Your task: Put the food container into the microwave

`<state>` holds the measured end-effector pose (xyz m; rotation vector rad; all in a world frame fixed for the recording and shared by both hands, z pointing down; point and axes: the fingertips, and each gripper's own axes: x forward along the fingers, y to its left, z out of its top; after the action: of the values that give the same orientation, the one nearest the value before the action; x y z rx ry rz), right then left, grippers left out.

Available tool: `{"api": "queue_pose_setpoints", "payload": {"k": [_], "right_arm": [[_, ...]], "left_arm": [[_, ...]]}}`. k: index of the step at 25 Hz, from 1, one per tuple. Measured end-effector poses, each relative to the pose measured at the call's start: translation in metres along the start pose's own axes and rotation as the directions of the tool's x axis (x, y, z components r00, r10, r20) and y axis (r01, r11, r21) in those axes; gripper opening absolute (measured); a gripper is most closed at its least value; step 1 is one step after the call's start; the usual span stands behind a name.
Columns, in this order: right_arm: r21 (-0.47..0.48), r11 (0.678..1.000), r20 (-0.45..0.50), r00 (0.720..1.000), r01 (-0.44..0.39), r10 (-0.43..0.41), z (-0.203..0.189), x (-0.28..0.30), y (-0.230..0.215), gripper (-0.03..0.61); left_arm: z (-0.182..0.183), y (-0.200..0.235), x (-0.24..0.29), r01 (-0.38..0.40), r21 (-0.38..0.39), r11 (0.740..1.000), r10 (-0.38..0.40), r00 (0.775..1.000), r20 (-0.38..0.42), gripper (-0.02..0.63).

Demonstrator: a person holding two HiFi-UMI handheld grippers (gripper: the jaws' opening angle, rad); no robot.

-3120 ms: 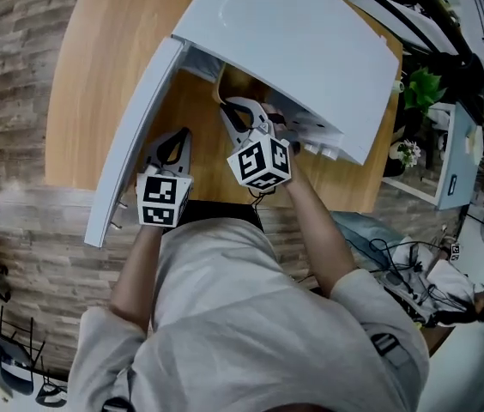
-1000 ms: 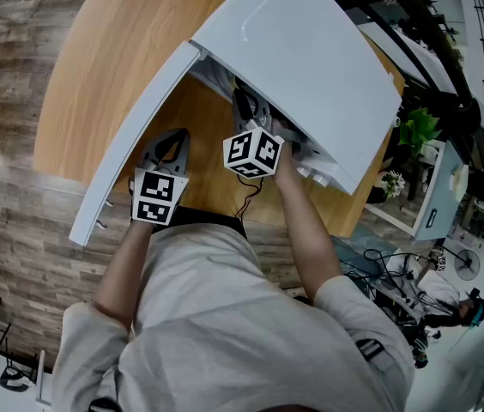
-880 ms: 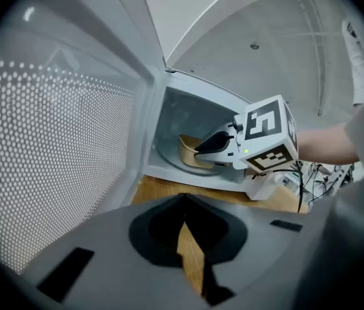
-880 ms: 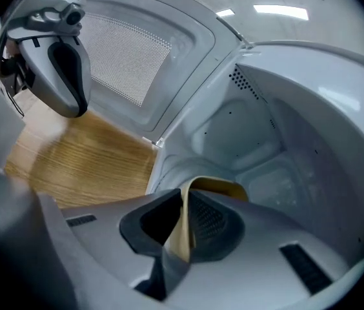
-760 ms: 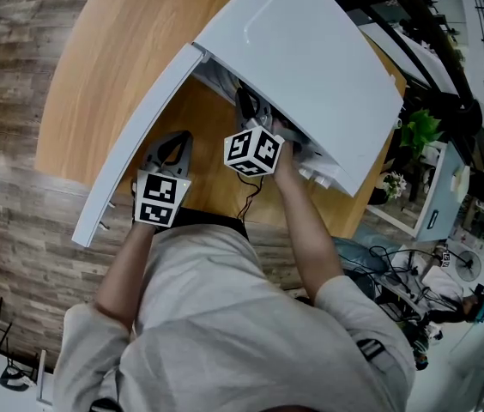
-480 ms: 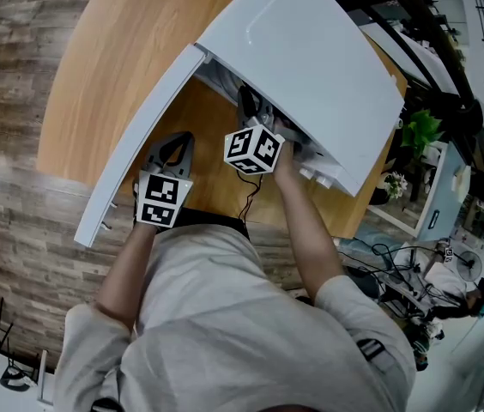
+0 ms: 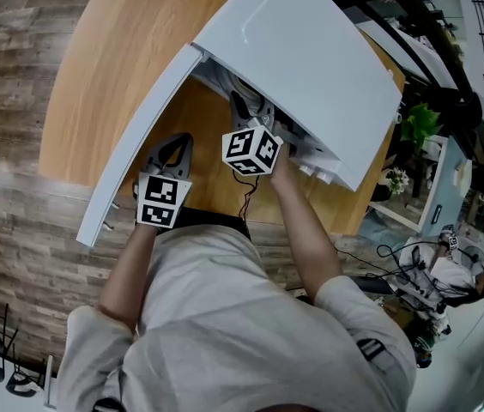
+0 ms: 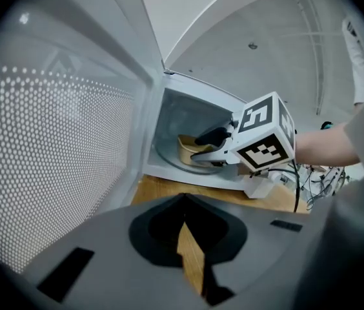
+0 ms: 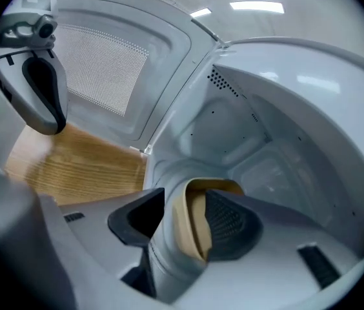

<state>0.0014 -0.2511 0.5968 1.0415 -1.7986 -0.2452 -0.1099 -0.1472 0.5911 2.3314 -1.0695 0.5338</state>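
The white microwave stands on the wooden table with its door swung wide to the left. Inside, a tan food container rests on the glass turntable. My right gripper reaches into the cavity, and its jaws have just been opening. They now stand open astride the container's near wall, one jaw outside and the ribbed pad inside. The left gripper view shows the same container behind the right gripper. My left gripper hovers low over the table beside the door, shut and empty.
The perforated inner face of the door stands close on the left of my left gripper. Bare wooden tabletop lies left of the microwave. A plant and cluttered shelves stand beyond the table's right edge.
Since three seconds ago my right gripper has pushed deeper into the microwave, taking the container out of the head view. Over the last second its marker cube rolled slightly. The left gripper stayed put.
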Motion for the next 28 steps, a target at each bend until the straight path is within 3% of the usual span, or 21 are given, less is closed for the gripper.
{"api": "queue_pose_setpoints", "payload": {"k": [11, 21, 28], "right_arm": [[0.224, 0.973, 0.047, 0.997, 0.046, -0.058, 0.002, -0.033, 0.0, 0.184], [0.302, 0.948, 0.034, 0.993, 0.102, -0.117, -0.014, -0.074, 0.016, 0.146], [0.387, 0.908, -0.029, 0.986, 0.163, -0.165, -0.032, -0.111, 0.031, 0.026]], "left_arm": [[0.001, -0.007, -0.006, 0.04, 0.047, 0.998, -0.04, 0.999, 0.0, 0.012], [0.002, -0.028, -0.006, 0.113, 0.111, 0.987, -0.112, 0.994, -0.016, 0.012], [-0.008, -0.05, -0.007, 0.201, 0.149, 0.968, -0.195, 0.979, -0.057, 0.012]]}}
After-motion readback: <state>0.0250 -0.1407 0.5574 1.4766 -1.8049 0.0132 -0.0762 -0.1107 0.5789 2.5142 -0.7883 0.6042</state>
